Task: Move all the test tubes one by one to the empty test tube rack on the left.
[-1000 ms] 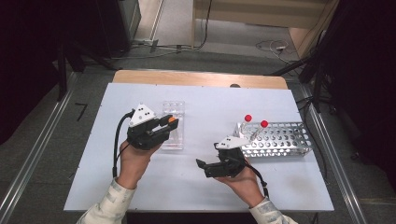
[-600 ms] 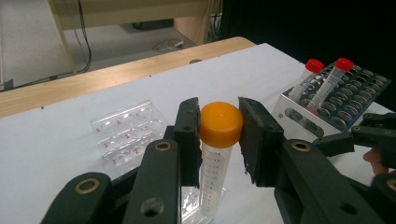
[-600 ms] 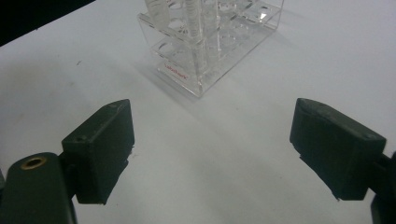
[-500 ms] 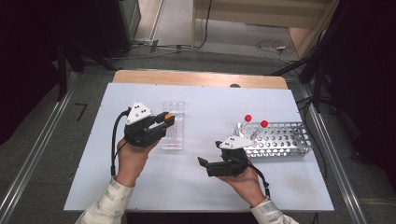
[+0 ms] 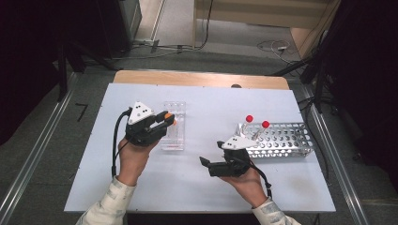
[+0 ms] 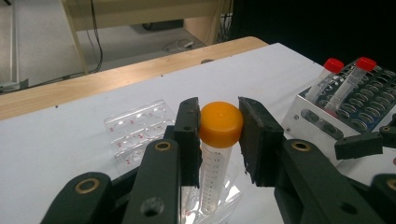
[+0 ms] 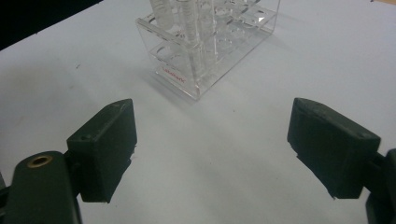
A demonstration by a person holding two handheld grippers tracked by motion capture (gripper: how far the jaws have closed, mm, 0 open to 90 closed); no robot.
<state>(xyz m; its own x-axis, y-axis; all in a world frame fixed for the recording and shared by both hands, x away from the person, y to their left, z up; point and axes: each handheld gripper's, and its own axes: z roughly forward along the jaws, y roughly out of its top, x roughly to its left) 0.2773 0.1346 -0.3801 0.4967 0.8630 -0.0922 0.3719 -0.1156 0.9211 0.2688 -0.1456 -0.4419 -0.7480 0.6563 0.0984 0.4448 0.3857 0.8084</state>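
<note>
We are observing the left gripper [image 6: 219,140] clamping an orange-capped tube [image 6: 217,154] at its cap, the tube standing upright in the clear plastic rack [image 5: 174,126]. The right gripper [image 7: 210,149] is hovering over bare table near that rack, between it and the metal rack [image 5: 281,139], its jaws spread wide, holding nothing.

An orange-capped tube [image 6: 216,154] sits between black claw pads; the clear rack [image 5: 173,125] has red lettering; red-capped tubes [image 5: 256,127] stand in the silver rack [image 5: 286,140]; white bench [image 5: 211,108].
</note>
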